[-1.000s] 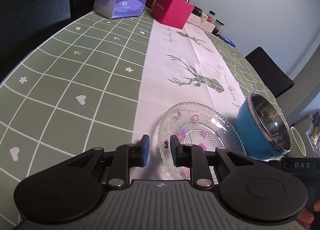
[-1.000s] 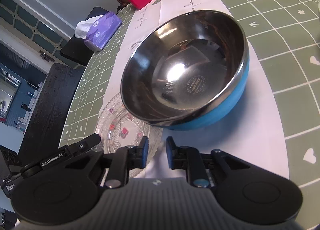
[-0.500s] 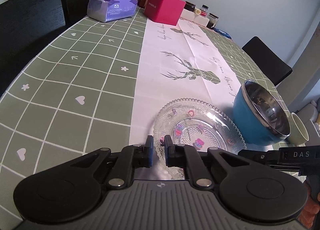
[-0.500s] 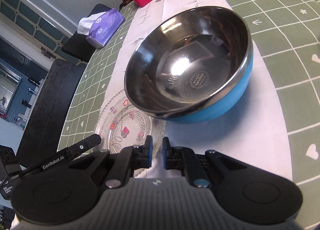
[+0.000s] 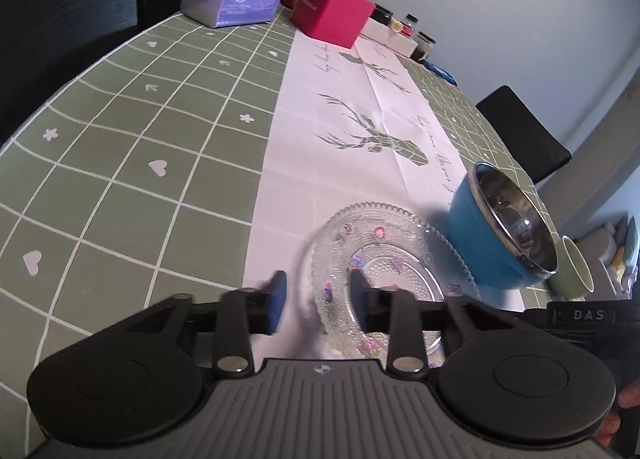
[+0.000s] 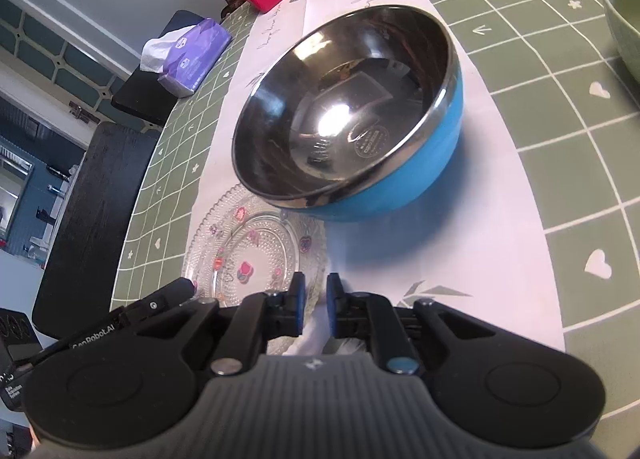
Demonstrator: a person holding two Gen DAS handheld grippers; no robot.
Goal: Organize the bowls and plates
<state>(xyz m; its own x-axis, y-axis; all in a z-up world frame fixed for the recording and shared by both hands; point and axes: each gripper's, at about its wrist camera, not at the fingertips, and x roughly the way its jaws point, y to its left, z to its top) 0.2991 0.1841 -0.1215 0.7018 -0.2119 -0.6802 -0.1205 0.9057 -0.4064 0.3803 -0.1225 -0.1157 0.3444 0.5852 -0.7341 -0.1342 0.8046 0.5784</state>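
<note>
Opening over the near rim of the glass plate (image 5: 384,259), the left claw (image 5: 318,299) has one finger outside the rim and the other above the plate's well; the pads press on nothing. The right claw (image 6: 316,305) has its jaws nearly together, empty, just beside the plate's edge on the white runner (image 6: 460,259).

The plate lies flat on the tabletop (image 5: 120,163), its far edge close against the blue steel-lined bowl (image 6: 348,111); whether they touch I cannot tell. A green bowl (image 6: 624,19) sits well apart.

Risks, judged:
- Thin, slick glass rim: a shallow pinch may slip.
- Lifting the plate may nudge the bowl.
- Both claws crowd the same edge and may collide.

Legible writing: "DAS" on the right claw's body in the left view; "GenRobot.AI" on the left claw's body in the right view. The stamp in the bowl's base and the script on the runner are unreadable.
</note>
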